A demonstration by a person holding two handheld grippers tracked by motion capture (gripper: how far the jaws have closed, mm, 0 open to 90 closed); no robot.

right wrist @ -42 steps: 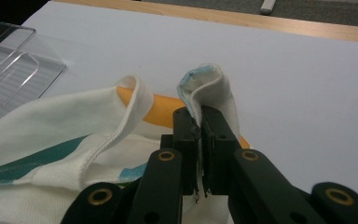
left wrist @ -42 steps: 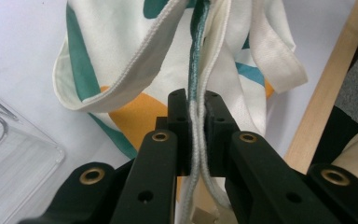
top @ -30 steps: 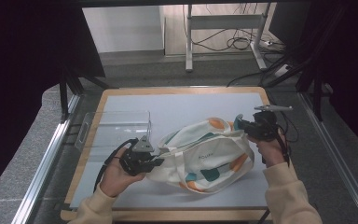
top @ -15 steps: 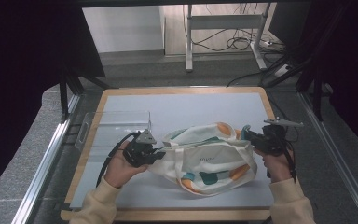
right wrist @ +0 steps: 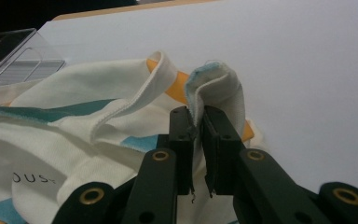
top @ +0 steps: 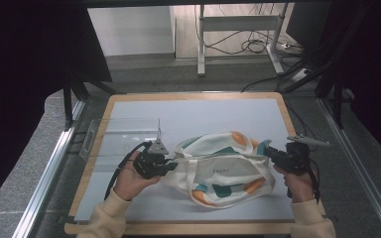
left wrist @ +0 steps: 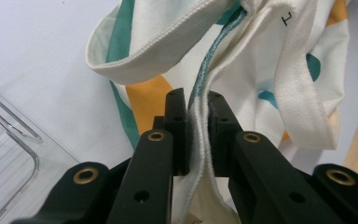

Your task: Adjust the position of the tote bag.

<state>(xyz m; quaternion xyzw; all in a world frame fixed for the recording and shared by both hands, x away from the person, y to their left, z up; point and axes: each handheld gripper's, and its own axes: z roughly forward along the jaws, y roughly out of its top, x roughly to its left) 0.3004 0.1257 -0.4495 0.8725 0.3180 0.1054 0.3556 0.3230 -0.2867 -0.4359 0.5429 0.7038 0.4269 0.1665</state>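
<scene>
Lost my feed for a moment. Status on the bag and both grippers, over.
Left hand-held gripper shut on bag edge. Right hand-held gripper shut on opposite edge. Bag stretched between them on the table. Clear tray off left, not in the way.

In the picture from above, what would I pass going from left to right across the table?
Clear plastic tray → left gripper, jaws shut on the bag's edge → cloth bag with teal and orange patches → right gripper, jaws shut on the bag's other end.
</scene>
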